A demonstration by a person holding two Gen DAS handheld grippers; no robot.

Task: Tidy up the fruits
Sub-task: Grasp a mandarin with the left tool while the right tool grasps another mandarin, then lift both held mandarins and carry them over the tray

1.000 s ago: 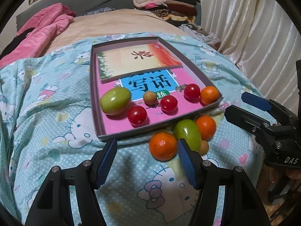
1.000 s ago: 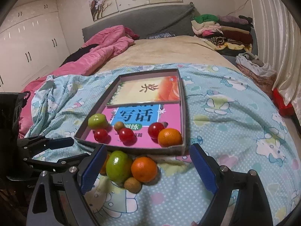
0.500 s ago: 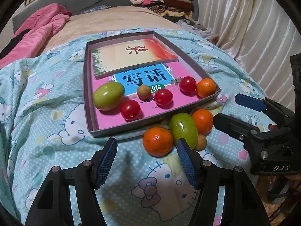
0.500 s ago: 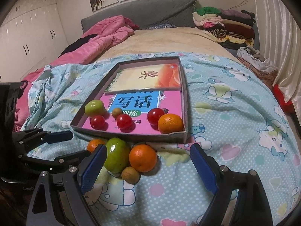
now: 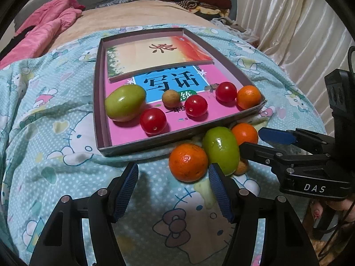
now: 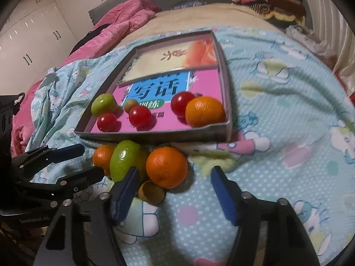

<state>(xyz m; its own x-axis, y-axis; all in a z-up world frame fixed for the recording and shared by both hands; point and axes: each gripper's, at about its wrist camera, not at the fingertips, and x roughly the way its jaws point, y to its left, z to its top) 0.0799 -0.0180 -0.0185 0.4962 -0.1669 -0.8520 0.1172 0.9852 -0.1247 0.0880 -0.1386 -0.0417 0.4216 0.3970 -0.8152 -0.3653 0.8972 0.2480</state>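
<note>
The right tool (image 6: 174, 191) has dropped toward the loose orange (image 6: 166, 167), jaws closing.

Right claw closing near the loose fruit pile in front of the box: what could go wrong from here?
1. The right claw is closing with nothing clearly between its pads; its left pad sits against the green fruit and could nudge it.
2. The orange, small brown fruit and green fruit touch on soft bedding, so gripping one may roll the others.
3. The left claw hovers close, risking a collision.
</note>
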